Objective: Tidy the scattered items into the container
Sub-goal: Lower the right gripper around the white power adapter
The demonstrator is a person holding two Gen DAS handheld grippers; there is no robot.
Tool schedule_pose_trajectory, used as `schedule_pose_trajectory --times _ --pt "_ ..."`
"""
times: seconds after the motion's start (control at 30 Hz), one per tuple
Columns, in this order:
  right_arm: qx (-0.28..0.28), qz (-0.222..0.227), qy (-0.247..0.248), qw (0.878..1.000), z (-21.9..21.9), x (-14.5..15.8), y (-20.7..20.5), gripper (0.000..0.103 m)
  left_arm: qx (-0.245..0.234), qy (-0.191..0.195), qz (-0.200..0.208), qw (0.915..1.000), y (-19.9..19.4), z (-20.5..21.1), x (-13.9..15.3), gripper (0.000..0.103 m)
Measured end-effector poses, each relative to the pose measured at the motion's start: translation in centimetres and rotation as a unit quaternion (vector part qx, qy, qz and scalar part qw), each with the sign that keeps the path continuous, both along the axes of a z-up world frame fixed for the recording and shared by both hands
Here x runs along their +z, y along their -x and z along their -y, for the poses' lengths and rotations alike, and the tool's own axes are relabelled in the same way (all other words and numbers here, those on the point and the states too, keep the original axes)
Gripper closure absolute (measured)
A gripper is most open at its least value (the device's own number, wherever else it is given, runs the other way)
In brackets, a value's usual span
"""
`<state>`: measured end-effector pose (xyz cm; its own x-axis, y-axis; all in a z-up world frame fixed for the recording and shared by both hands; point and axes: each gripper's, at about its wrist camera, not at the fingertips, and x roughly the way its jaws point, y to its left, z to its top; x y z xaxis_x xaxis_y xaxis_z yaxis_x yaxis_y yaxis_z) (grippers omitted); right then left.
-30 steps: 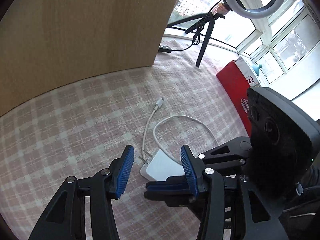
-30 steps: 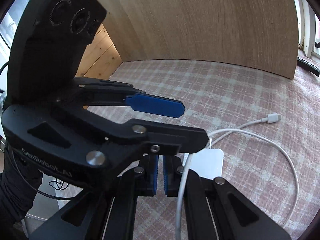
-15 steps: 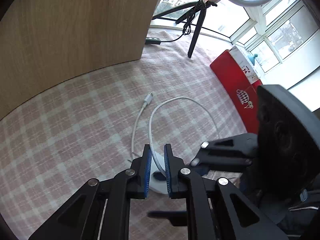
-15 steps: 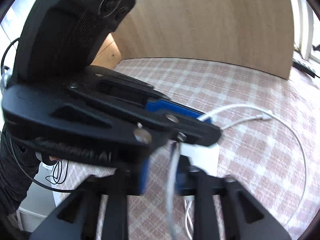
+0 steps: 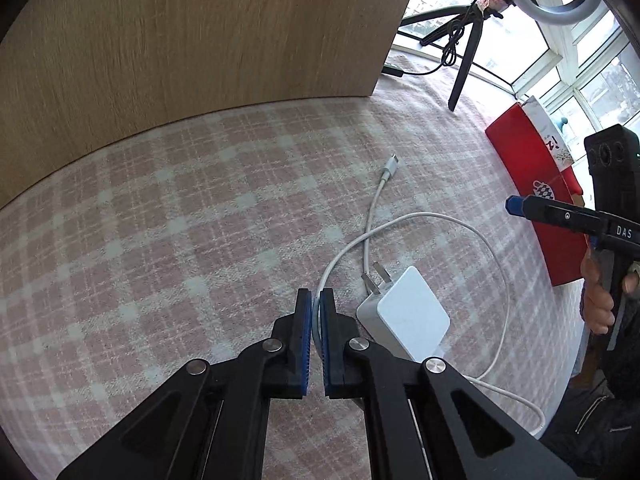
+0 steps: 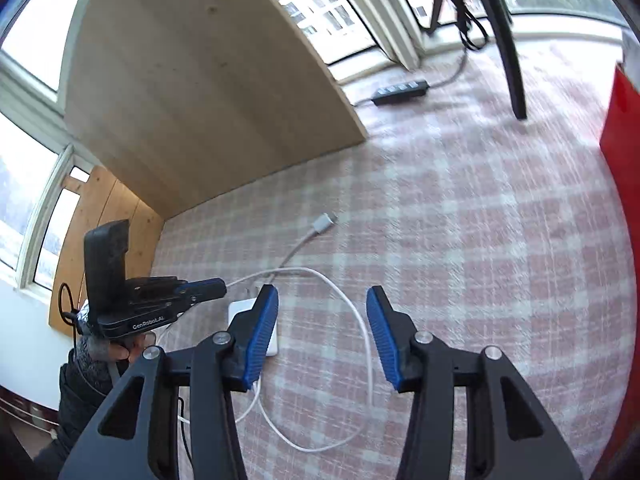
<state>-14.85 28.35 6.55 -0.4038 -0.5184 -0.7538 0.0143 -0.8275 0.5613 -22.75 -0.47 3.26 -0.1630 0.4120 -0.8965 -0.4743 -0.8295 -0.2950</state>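
Note:
A white charger block (image 5: 404, 314) with its white cable (image 5: 370, 216) lies on the pink checked cloth. My left gripper (image 5: 316, 300) is shut on a loop of the cable just left of the block. My right gripper (image 6: 322, 308) is open and empty, raised above the cable loop (image 6: 362, 320); it shows at the right edge of the left wrist view (image 5: 516, 205). The block shows partly behind the right gripper's left finger (image 6: 244, 308). The left gripper also shows in the right wrist view (image 6: 208, 286). A red container (image 5: 540, 184) stands to the right.
A tall wooden panel (image 5: 200, 40) stands behind the cloth. A tripod with a ring light (image 5: 464, 52) and a black power strip (image 6: 400, 90) are at the back by the windows. The red container's wall (image 6: 624, 140) borders the right side.
My left gripper closed on the cable beside the block. My right gripper let go, opened and pulled up and away to the right.

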Motion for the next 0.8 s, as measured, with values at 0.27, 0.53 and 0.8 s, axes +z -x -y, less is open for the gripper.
schedule_pose_trajectory --times 0.27,0.53,0.8 --pt "-0.004 0.051 -0.008 0.999 1.8 -2.4 -0.1 0.048 0.008 0.037 -0.047 0.9982 -0.7 -1.4 -0.6 0.099" --pt "0.057 0.058 0.068 0.994 5.7 -1.1 -0.9 0.042 0.001 0.08 -0.082 0.9934 -0.6 -2.9 -0.8 0.098" --pt "0.158 0.001 0.009 0.987 11.0 2.4 -2.4 0.042 -0.005 0.093 -0.081 0.9924 0.2 -4.3 -0.6 0.098"
